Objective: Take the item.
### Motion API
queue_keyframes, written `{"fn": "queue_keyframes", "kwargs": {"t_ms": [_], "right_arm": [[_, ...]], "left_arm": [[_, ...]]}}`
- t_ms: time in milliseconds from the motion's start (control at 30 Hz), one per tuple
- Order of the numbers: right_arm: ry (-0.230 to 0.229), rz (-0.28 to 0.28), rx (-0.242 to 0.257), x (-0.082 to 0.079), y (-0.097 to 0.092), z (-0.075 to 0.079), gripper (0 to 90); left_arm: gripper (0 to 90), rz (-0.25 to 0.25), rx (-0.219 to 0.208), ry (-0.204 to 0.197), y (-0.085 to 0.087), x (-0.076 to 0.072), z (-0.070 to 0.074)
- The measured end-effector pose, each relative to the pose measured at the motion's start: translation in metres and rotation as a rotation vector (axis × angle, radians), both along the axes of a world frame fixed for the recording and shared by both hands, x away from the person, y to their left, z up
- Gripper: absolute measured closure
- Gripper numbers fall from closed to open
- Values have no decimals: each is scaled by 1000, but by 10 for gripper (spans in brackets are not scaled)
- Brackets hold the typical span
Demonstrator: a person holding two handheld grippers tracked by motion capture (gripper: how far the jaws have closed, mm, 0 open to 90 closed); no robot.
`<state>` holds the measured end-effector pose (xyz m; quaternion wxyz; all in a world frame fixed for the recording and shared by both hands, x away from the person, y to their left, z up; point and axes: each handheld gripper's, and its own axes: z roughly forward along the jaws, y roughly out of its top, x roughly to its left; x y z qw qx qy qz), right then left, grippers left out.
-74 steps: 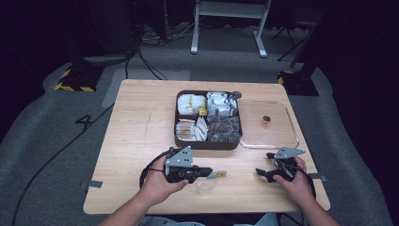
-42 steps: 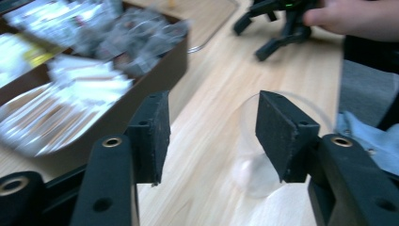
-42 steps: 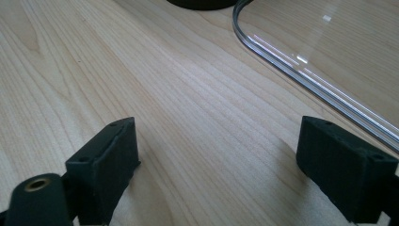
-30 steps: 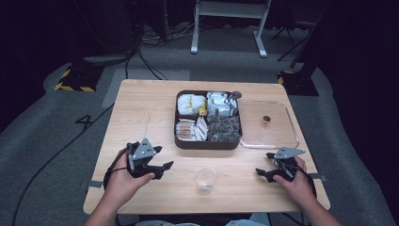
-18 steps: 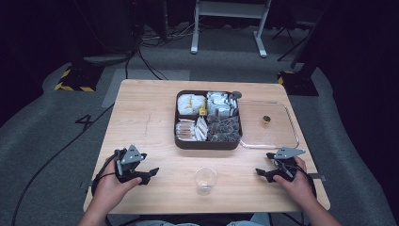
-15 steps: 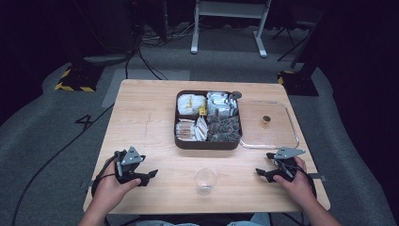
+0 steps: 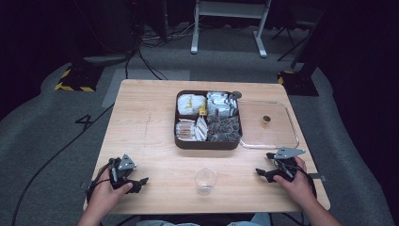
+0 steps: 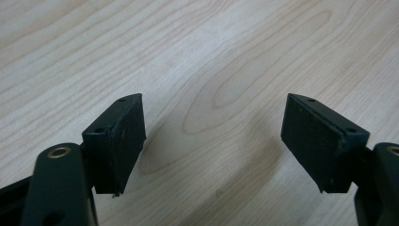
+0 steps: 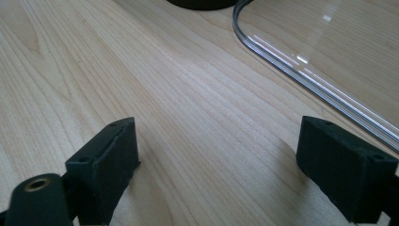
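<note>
1. Small clear plastic cup (image 7: 205, 179) standing upright on the wooden table (image 7: 146, 117), near the front edge and about midway between the two grippers. Looks empty, though too small to tell for sure.
2. Behind the cup, well apart from it: dark brown compartment box (image 7: 208, 142) with four sections, holding white and silver packets in the back ones, pale sticks and dark packets in the front ones.
3. Touching the box on its right side: flat clear lid (image 7: 277, 136) lying on the table, with a small brown knob (image 7: 266, 120) in its middle.
4. Left gripper (image 7: 139, 181) resting low at the front left corner of the table, held by the left hand (image 7: 106, 195); jaws spread wide with nothing between them, bare wood under them in the left gripper view.
5. Right gripper (image 7: 262, 171) at the front right, held by the right hand (image 7: 295, 181), just in front of the lid; jaws also wide apart and empty, the rounded lid corner (image 9: 301, 61) visible just ahead in the right gripper view.
6. Pale wood grain surface, broad bare area on the left half and along the front.
7. Around the table: grey carpet floor (image 7: 56, 122), black cables (image 7: 141, 56), a white metal stand (image 7: 228, 23) behind, yellow-black striped tape (image 7: 70, 87) at left, dark background.
</note>
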<state>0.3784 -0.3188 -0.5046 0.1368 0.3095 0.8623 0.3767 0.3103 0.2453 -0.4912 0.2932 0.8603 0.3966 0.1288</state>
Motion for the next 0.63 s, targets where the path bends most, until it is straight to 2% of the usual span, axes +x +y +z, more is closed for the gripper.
{"fn": "queue_keyframes", "kwargs": {"t_ms": [67, 100, 200, 233, 267, 433, 633], "right_arm": [[0, 0, 1, 0, 0, 0, 133], [0, 0, 1, 0, 0, 0, 133], [0, 0, 0, 0, 0, 0, 133], [0, 0, 1, 0, 0, 0, 133], [0, 0, 0, 0, 0, 0, 133], [0, 0, 0, 0, 0, 0, 133], [0, 0, 1, 0, 0, 0, 133]], "left_arm": [[195, 12, 6, -5, 1, 0, -2], [195, 33, -4, -24, 4, 0, -5], [168, 64, -20, -41, 9, 1, -7], [147, 72, -29, -43, 10, 1, -8], [137, 73, -58, -73, 13, 3, -13], [98, 91, -66, -75, 13, 4, -14], [95, 107, -63, -73, 12, 3, -14]]}}
